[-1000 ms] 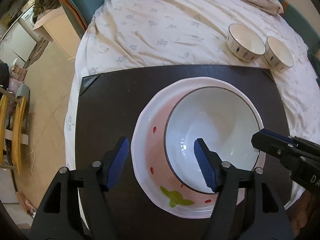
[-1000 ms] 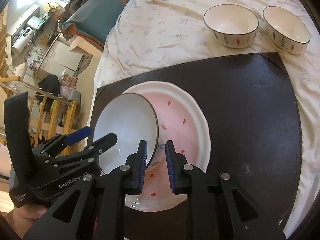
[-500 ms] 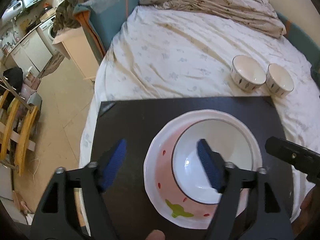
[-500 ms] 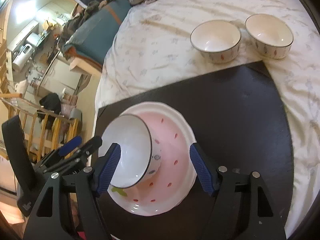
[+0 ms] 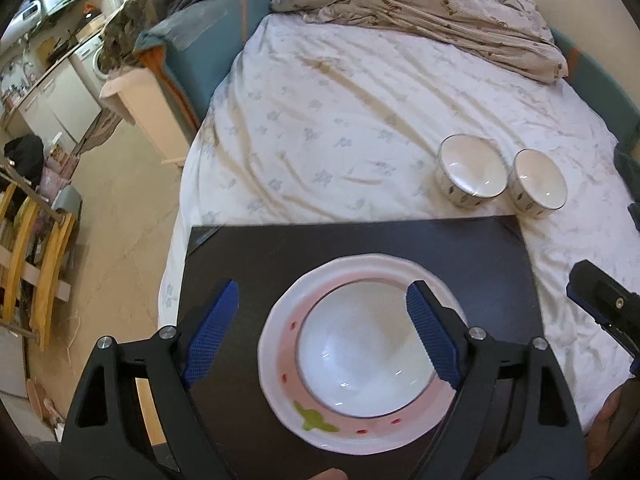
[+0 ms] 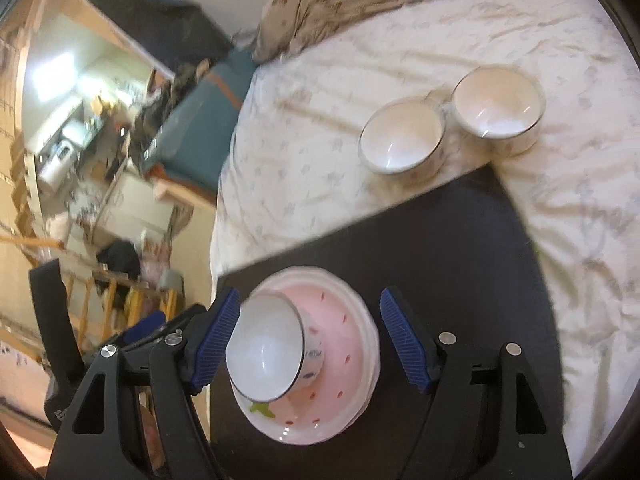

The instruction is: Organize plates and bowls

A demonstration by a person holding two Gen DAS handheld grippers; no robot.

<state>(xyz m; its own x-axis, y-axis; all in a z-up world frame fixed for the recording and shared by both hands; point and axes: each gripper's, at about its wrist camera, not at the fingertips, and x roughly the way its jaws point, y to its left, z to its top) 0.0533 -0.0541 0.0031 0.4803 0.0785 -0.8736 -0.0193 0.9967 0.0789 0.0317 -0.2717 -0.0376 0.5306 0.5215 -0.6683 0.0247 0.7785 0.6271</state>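
Bowl [image 5: 362, 344] (on plate [image 5: 280, 380]) sits beneath both downward-tilted grippers, left [image 5: 324, 332] and right [image 6: 308, 340], jaws just spread, empty.

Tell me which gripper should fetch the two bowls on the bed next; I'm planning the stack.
Probably the right gripper: the bowls lie toward its side. Both grippers are open and empty, the left hangs over the stacked bowl.

I read this as home, bedroom in small flat. Bed [image 5: 360, 120] with floral sheet, crumpled duvet [image 5: 420, 4] at its far end. Left of bed: teal sofa [image 5: 208, 36] piled with clothes, beyond it kitchen corner with washing machine [image 5: 94, 58], cabinets. Wooden chair [image 5: 36, 264] on floor left of bed.
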